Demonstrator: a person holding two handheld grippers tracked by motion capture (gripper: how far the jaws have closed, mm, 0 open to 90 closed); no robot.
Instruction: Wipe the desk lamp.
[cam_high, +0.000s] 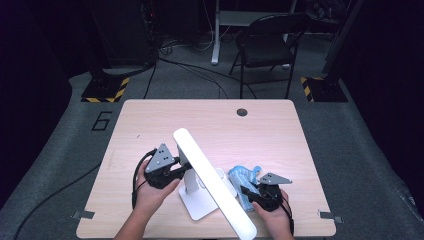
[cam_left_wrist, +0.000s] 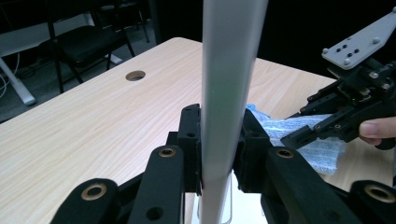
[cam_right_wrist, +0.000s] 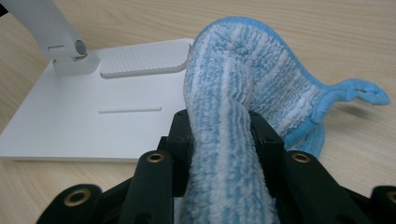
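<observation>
Lamp (cam_high: 212, 177) stands near the table's (cam_high: 150, 120) front edge, left gripper (cam_left_wrist: 219, 149) clamped on its white post, right gripper (cam_right_wrist: 224, 135) pinching a folded blue cloth (cam_right_wrist: 247, 84) just beside the base (cam_right_wrist: 93, 121). Wiping looks set up but barely begun; no cloth contact with the lamp is visible. The light bar hides most of the base from above, and the post's foot is cut off.
</observation>
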